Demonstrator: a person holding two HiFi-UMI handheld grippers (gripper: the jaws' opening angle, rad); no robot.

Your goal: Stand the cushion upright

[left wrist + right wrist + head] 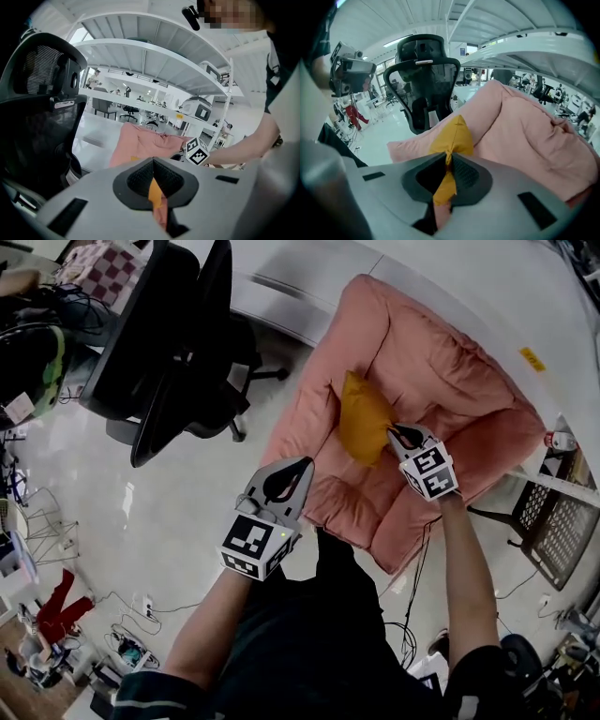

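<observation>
Nothing actually readable here. Just the square markers on the left cube (253, 542) and right cube (431, 472), plus a yellow sticker (532, 358) that's too tiny to read.

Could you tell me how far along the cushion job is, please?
Done: the right gripper has pinched a corner of the yellow cushion. In hand: the cushion is raised on edge on the pink sofa. Left: settle it upright and let go; the left gripper is shut and holds nothing.
</observation>
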